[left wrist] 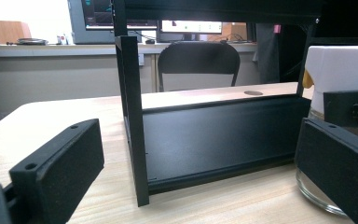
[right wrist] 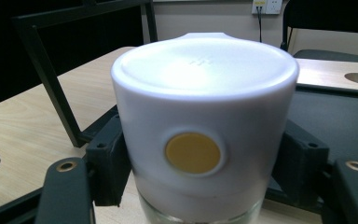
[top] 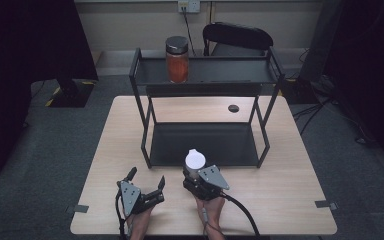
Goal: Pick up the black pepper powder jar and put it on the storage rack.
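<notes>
A glass jar with a white lid point(top: 195, 161) stands on the wooden table just in front of the black rack's lower shelf point(top: 205, 145). My right gripper point(top: 196, 172) is shut on it. In the right gripper view the two black pads point(right wrist: 107, 158) press against the white lid point(right wrist: 200, 93), which carries a round yellow button point(right wrist: 193, 152). My left gripper point(top: 146, 177) rests to the left of the jar, open and holding nothing. In the left gripper view its jaws stand wide point(left wrist: 200, 172), and the jar point(left wrist: 335, 70) shows behind the right-hand jaw.
A second jar with orange contents and a dark lid point(top: 177, 60) stands on the rack's top shelf point(top: 230, 72). A black chair point(top: 237, 37) stands behind the table. A round cable hole point(top: 233, 108) lies under the rack's right side.
</notes>
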